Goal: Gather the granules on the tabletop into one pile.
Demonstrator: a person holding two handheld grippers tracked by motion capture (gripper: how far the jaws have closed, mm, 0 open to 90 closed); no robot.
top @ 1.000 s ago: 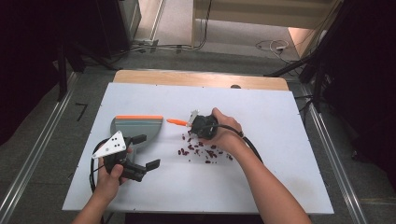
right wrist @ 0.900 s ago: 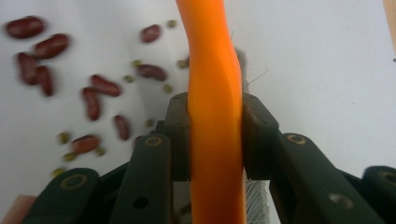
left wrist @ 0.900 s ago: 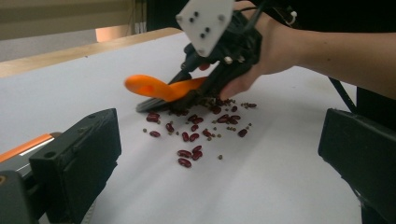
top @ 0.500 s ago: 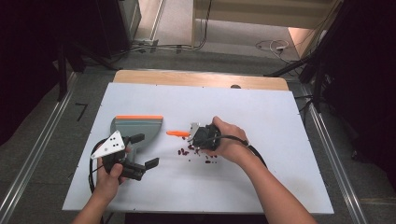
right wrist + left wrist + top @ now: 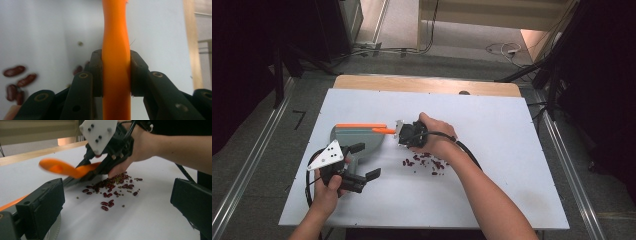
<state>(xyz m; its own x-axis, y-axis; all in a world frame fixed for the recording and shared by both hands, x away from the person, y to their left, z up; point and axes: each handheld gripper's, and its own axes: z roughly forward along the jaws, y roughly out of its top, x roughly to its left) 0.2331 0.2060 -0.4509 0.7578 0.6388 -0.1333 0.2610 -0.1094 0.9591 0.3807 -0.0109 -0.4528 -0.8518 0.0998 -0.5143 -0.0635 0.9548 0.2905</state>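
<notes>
Item 1, white flat surface (image 5: 512, 150): from the high view I log a grey plastic dustpan with an orange front edge (image 5: 357, 136) lying at left-centre.

Item 2, scatter of dark red kidney beans (image 5: 424, 162): loose on the surface, just beside my right hand (image 5: 434, 137) and apart from the dustpan. The left gripper view adds smaller green specks among them, which the high view does not resolve. I cannot tell whether anything lies inside the dustpan.

Item 3, right gripper (image 5: 116, 75): its own view shows my jaws clenched on the orange plastic handle of a small brush (image 5: 116, 50), one pad on each side. The high view places that handle reaching toward the dustpan's right edge. The left gripper view shows the handle's looped end raised above the surface and dark bristles down beside the beans.

Item 4, left gripper (image 5: 362, 161): held in my left hand (image 5: 328, 187) near the dustpan's near side, jaws released and spread wide, nothing between them.
</notes>
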